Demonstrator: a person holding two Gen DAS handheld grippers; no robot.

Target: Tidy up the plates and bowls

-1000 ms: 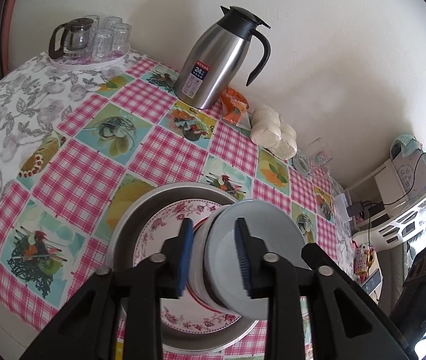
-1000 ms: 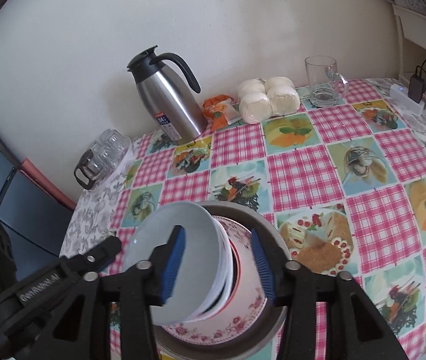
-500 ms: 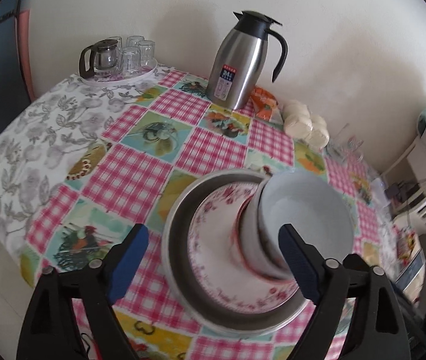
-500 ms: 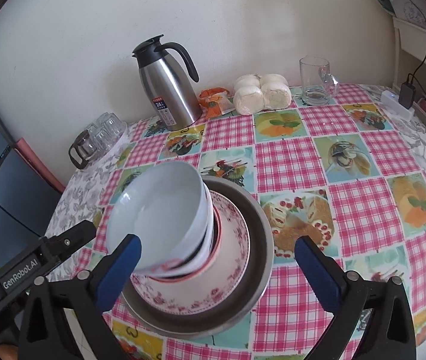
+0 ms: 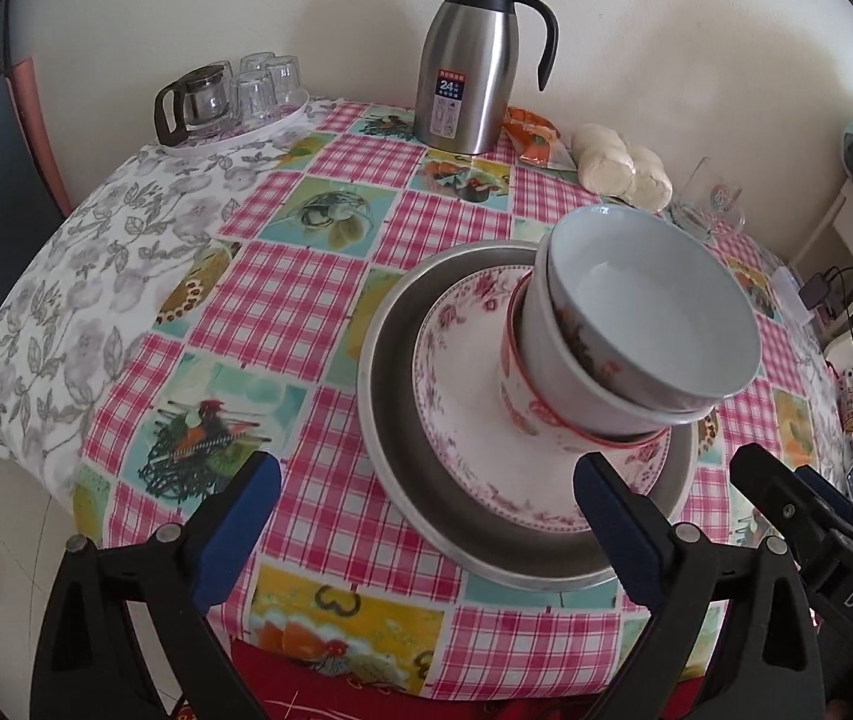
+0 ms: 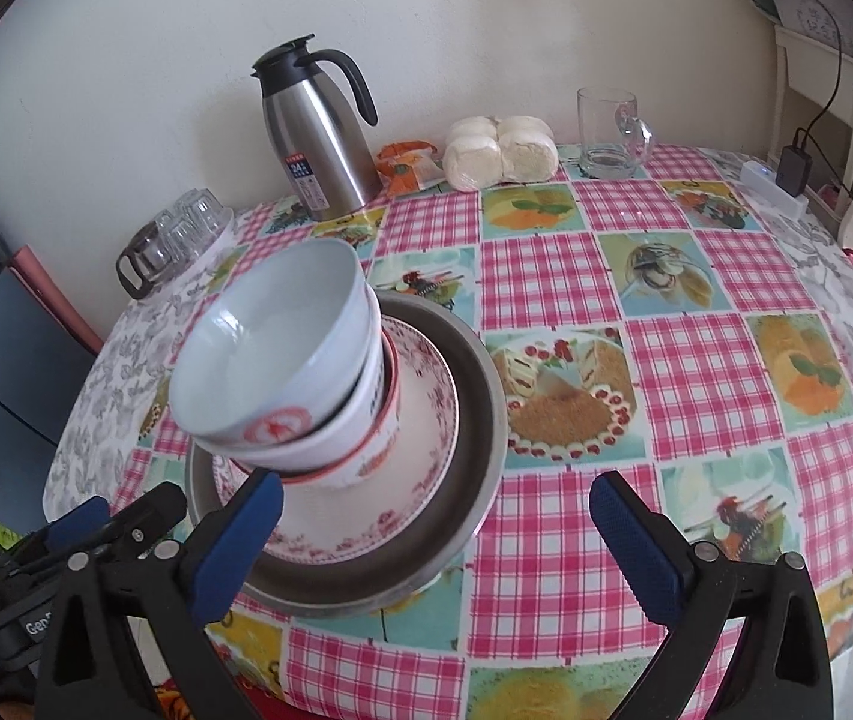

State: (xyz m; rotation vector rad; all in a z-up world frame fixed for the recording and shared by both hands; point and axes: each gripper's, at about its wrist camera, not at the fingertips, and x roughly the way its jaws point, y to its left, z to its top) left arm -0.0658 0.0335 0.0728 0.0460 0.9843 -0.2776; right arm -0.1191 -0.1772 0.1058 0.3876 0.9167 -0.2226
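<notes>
Glass comes first at the far left of the table: a small teapot (image 5: 192, 102) and upturned tumblers (image 5: 261, 87) share a white tray (image 5: 228, 135), parked well clear of the working area. Next along the wall stands a stainless thermos jug (image 5: 474, 60), then an orange snack packet (image 5: 534, 138), a bag of pale buns (image 5: 624, 171) and a glass mug (image 6: 609, 132). These look like bystanders, pushed to the back edge so the checked tablecloth (image 5: 282, 300) in front stays free for sorting.

Near the middle sits the task's pile. A wide metal basin (image 5: 390, 420) carries a floral plate (image 5: 462, 396), and on the plate rise nested bowls (image 5: 618, 360), the white top bowl (image 6: 270, 354) seated inside a red-banded one. Largest at the bottom and smallest on top makes a compact, stable stack; in both views it appears to lean, though the fisheye may account for part of that.

The left gripper (image 5: 420, 528) hangs low in front of the basin's near rim, its jaws having just spread wide, with only cloth and rim between the blue pads. The right gripper (image 6: 435, 540) stands likewise, jaws just opened fully, nothing pressed by either pad. Both tongs are apart and off the crockery, which I take to mean the top bowl has been released onto the pile and the stacking is close to finished.
</notes>
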